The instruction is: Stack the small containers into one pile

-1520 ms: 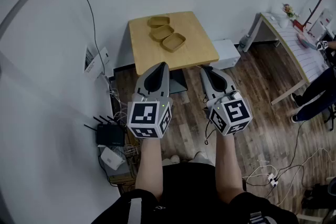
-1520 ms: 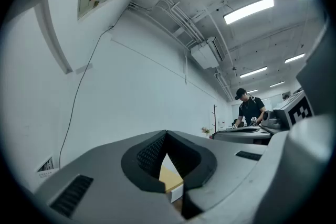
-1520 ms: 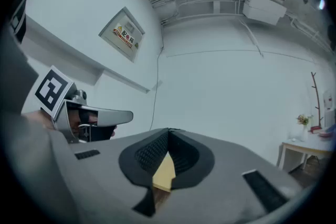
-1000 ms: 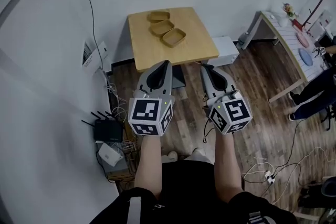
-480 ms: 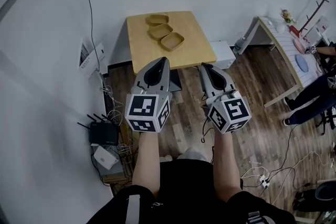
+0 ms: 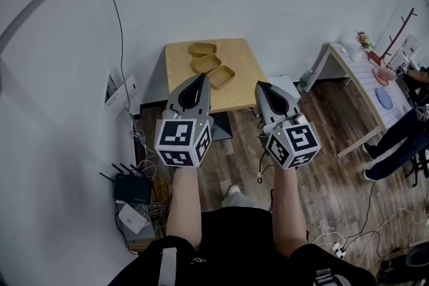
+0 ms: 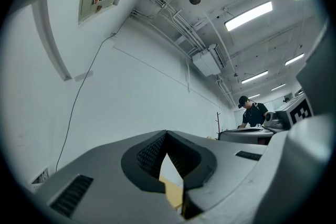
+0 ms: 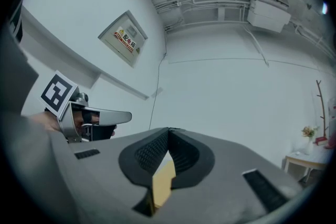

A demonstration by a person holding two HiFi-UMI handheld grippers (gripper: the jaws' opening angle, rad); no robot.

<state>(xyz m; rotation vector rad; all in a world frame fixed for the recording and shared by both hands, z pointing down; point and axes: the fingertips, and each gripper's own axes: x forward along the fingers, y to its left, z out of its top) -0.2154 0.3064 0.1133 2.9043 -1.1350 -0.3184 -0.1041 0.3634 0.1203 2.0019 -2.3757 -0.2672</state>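
Two grippers are held out in front of the person, the left gripper point(image 6: 200, 77) and the right gripper point(image 6: 261, 86). Both have their jaws pressed together with nothing in them. Just ahead stands the wooden table point(image 6: 249, 74). On it, three small containers sit close together, not stacked: the near container point(image 6: 222, 76), the middle container point(image 6: 206, 63) and the far container point(image 6: 202, 49). Their row slants away to the left, so the left gripper looks closer.
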